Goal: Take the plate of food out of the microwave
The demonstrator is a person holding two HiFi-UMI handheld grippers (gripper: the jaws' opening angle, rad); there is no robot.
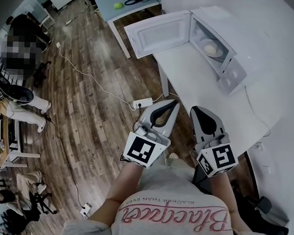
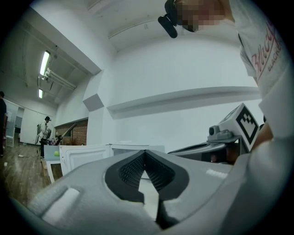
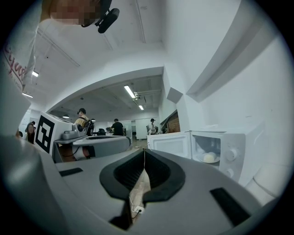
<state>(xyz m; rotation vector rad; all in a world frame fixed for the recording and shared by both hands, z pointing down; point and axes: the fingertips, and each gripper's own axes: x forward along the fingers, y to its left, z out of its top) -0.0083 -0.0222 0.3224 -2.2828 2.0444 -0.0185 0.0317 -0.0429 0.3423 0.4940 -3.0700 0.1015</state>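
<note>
Plate of food (image 1: 211, 48): it sits inside the microwave (image 1: 235, 33), on the cavity floor, with a pale rounded portion on it. Neither of your grippers touches it.
Microwave: it stands on the white desk (image 1: 196, 82) with the cavity facing you.
Microwave door (image 1: 157, 33): it is swung wide open and hangs past the desk's edge, on the cavity's left in the head view.
Left gripper (image 1: 174, 104): your jaws are closed tip to tip with nothing between them. You hold it level, well short of the microwave and pointing towards it.
Right gripper (image 1: 195, 110): its jaws are also pressed together and empty. It is level, well apart from the microwave and just beside your left gripper.
Floor: wooden boards. A white power strip (image 1: 142, 103) lies between the microwave door and your grippers.
</note>
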